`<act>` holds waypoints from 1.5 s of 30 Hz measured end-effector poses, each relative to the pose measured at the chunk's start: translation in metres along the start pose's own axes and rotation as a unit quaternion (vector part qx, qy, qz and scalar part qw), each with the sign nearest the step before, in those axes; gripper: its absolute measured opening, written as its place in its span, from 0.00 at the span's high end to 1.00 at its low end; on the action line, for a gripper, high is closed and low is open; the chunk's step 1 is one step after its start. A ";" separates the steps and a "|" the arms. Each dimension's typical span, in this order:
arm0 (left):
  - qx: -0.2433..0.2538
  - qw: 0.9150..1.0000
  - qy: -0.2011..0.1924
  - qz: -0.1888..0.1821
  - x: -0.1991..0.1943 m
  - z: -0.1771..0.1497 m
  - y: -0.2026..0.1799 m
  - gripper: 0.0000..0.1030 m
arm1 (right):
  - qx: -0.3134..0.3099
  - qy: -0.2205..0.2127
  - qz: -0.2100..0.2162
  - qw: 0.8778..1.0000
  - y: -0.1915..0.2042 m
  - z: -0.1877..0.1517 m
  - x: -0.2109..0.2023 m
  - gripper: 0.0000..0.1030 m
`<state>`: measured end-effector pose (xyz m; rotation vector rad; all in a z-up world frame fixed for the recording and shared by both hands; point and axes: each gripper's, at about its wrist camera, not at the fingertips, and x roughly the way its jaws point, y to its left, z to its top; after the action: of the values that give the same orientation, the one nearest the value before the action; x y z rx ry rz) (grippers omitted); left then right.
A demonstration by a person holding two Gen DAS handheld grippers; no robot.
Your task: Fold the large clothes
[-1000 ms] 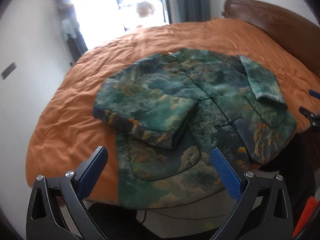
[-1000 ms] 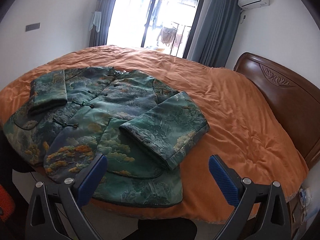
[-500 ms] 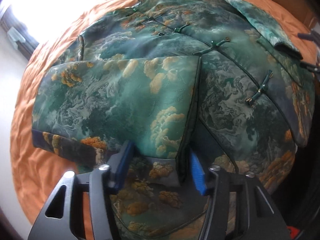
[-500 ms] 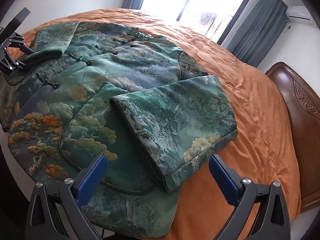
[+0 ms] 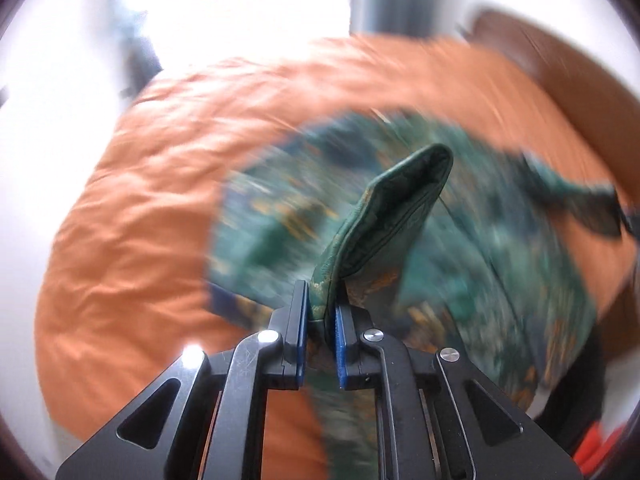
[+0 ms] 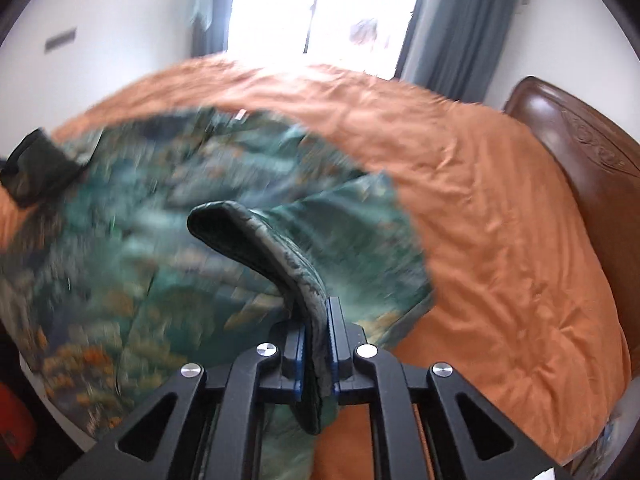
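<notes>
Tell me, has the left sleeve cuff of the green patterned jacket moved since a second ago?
Yes. The left tongs have lifted the cuff off the jacket body, above the orange quilt.

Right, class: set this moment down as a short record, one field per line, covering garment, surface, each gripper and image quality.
garment: green patterned jacket, spread on the bed, cuffs lifted
surface: orange bedcover
left gripper: shut on a jacket cuff
right gripper: shut on the other cuff
background: wooden headboard, bright window
image quality: jacket body motion-blurred in both views
</notes>
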<state>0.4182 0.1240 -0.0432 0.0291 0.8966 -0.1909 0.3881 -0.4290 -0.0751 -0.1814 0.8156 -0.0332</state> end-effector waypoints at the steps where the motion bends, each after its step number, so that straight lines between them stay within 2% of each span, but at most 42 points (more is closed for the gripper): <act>1: -0.023 1.000 -0.015 0.015 -0.010 0.007 0.021 0.90 | 0.019 -0.013 -0.008 1.000 -0.016 0.010 -0.009 0.91; 6: -0.132 0.987 -0.061 0.072 -0.048 0.022 0.120 0.91 | 0.120 -0.052 -0.049 0.990 -0.106 0.045 -0.033 0.91; 9: -0.175 0.977 -0.060 0.110 -0.047 0.019 0.167 0.91 | 0.186 -0.061 -0.065 0.978 -0.163 0.047 -0.035 0.91; 14: -0.242 0.958 -0.046 0.148 -0.032 -0.004 0.229 0.91 | 0.278 -0.046 -0.092 0.955 -0.236 0.029 -0.016 0.91; 18: -0.296 0.941 -0.031 0.160 -0.015 -0.026 0.266 0.90 | 0.345 -0.030 -0.088 0.934 -0.279 -0.005 0.000 0.91; 22: -0.344 0.924 -0.006 0.169 0.009 -0.054 0.286 0.89 | 0.384 -0.008 -0.084 0.919 -0.296 -0.033 0.022 0.91; 27: -0.409 0.892 0.017 0.195 0.028 -0.094 0.306 0.88 | 0.437 0.003 -0.101 0.894 -0.307 -0.065 0.036 0.81; 29: -0.423 0.883 0.019 0.201 0.029 -0.108 0.308 0.87 | 0.449 0.009 -0.110 0.887 -0.309 -0.075 0.036 0.81; 30: -0.426 0.881 0.016 0.205 0.027 -0.114 0.309 0.81 | 0.451 0.011 -0.116 0.885 -0.311 -0.080 0.036 0.81; 31: -0.427 0.880 0.011 0.207 0.023 -0.119 0.307 0.76 | 0.451 0.013 -0.125 0.884 -0.312 -0.083 0.034 0.81; 33: -0.417 0.884 -0.016 0.210 0.014 -0.124 0.296 0.39 | 0.447 0.013 -0.142 0.883 -0.312 -0.090 0.027 0.81; 35: -0.391 0.893 -0.048 0.216 0.000 -0.128 0.277 0.26 | 0.432 0.008 -0.165 0.887 -0.305 -0.092 0.018 0.74; 40: -0.319 0.926 -0.087 0.182 -0.012 -0.113 0.200 0.15 | 0.354 -0.018 -0.186 0.916 -0.253 -0.085 -0.005 0.49; 42: -0.294 0.935 -0.112 0.162 -0.019 -0.104 0.164 0.06 | 0.320 -0.033 -0.187 0.928 -0.224 -0.081 -0.015 0.38; 45: -0.267 0.943 -0.142 0.139 -0.027 -0.095 0.110 0.02 | 0.275 -0.056 -0.180 0.943 -0.175 -0.076 -0.026 0.32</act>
<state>0.3482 0.2464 -0.0874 -0.3678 0.6224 0.3106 0.3221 -0.6100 -0.0765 0.1994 0.6229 -0.5861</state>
